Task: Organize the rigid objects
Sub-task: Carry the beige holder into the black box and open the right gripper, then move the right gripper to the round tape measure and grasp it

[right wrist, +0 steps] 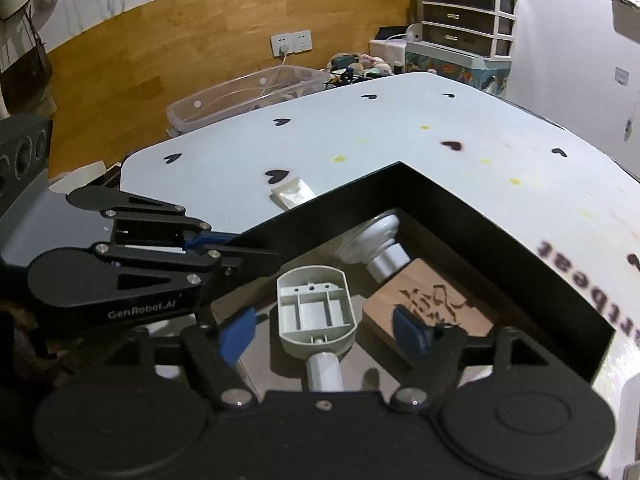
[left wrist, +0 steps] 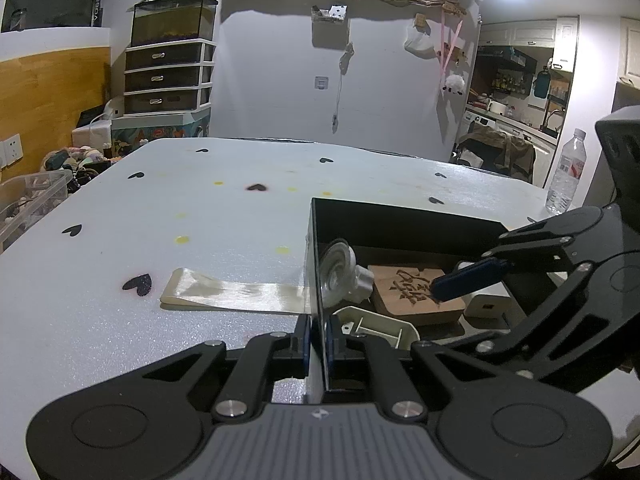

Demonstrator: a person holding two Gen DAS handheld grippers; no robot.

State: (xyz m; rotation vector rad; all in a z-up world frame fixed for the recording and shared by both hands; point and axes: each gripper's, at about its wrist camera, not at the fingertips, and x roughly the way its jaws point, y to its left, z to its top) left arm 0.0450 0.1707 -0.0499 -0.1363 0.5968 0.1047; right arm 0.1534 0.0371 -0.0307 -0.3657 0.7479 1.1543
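Left wrist view. The left hand-held gripper [left wrist: 318,340] is clamped on the near wall of the black box [left wrist: 400,216], its blue pads pinched tight on either side of the thin panel, steadying the box on the white table [left wrist: 200,208]. Inside the box lie a clear suction cup [left wrist: 340,276], a carved wooden block [left wrist: 416,294] and the pale plastic scoop [left wrist: 384,326]. The right hand-held gripper [left wrist: 472,282] reaches in from the right, one blue finger over the wooden block. A flat glossy packet [left wrist: 236,294] lies on the table just outside the box wall.

Right wrist view. The right hand-held gripper [right wrist: 326,330] stands wide; its pads sit on either side of the scoop [right wrist: 316,312] without touching it. The scoop rests open side up on the box floor [right wrist: 276,356], its white handle pointing toward the camera, beside the wooden block [right wrist: 432,308] and the suction cup [right wrist: 376,244]. The left hand-held gripper [right wrist: 224,246] grips the box wall [right wrist: 480,216].

Judged step: the scoop has been set in the box and released. The next move calls for lifting the right gripper clear without nudging the scoop, then fetching the packet [right wrist: 292,196], probably the remaining item.
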